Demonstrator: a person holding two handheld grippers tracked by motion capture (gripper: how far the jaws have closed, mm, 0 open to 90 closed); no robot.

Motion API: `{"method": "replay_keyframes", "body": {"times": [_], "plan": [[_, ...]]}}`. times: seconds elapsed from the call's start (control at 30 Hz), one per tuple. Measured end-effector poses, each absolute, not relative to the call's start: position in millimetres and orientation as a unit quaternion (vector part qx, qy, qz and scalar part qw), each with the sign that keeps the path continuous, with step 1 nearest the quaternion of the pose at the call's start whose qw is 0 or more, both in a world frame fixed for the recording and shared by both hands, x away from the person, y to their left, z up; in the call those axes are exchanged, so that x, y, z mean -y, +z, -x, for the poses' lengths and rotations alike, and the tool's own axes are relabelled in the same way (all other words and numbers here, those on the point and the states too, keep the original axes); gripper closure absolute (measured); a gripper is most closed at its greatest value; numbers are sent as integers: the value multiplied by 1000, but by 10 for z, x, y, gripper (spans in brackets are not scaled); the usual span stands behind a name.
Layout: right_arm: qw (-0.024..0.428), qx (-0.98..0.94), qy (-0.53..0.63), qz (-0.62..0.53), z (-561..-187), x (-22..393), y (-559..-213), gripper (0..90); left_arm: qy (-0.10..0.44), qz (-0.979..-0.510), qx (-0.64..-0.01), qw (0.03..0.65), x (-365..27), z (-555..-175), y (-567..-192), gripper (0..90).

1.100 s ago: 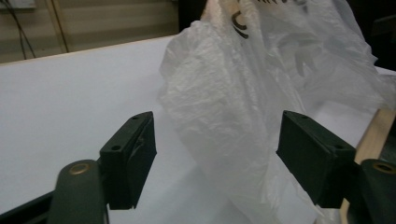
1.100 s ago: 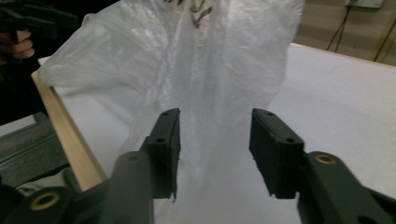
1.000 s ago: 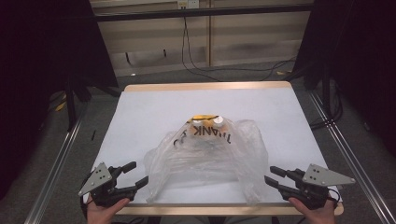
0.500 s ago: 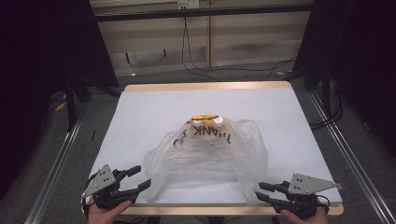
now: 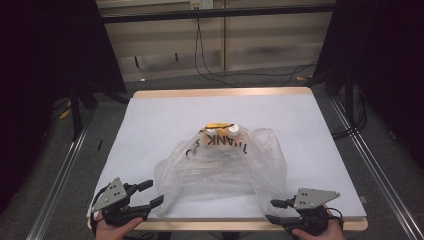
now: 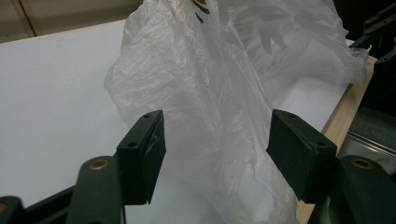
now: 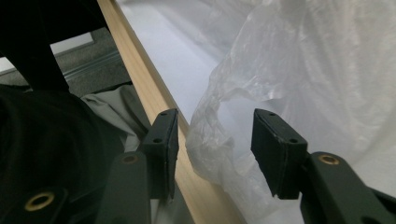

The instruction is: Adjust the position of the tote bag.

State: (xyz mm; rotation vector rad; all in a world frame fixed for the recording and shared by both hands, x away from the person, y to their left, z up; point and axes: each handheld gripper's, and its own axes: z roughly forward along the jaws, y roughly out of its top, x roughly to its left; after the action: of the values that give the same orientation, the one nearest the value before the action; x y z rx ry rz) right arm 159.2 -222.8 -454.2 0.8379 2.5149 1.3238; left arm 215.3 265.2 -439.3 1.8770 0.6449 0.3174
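Clear bag, black print, white worktop

Your bag (image 5: 220,165) is clear, milky plastic with black lettering, and something yellow and white shows through at its top. You work on a white worktop (image 5: 165,120) edged in pale wood. Your left hand-held gripper (image 5: 147,195) and right hand-held gripper (image 5: 276,211) are black, each topped by a grey plate with dark dots; brass-coloured rivets sit at the base of the jaws. The floor is grey, crossed by black cables, and the wall behind is beige.
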Motion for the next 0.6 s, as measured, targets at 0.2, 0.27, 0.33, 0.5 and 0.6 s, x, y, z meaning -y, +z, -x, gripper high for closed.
{"method": "replay_keyframes", "body": {"times": [0.2,0.27,0.33,0.5,0.6], "plan": [[71,-856,430,-278,-1643,2147,-4600,522,129,-787,-276,536,-2647,-2190,-4408,357],[67,-862,421,-275,-1653,2116,-4620,543,136,-791,-282,525,-2652,-2186,-4405,358],[63,-865,419,-270,-1661,2101,-4628,572,129,-791,-276,531,-2656,-2189,-4417,359],[66,-864,419,-272,-1663,2110,-4626,693,124,-793,-282,526,-2671,-2206,-4426,350],[69,-859,425,-277,-1667,2129,-4614,771,124,-794,-285,522,-2679,-2189,-4422,345]]}}
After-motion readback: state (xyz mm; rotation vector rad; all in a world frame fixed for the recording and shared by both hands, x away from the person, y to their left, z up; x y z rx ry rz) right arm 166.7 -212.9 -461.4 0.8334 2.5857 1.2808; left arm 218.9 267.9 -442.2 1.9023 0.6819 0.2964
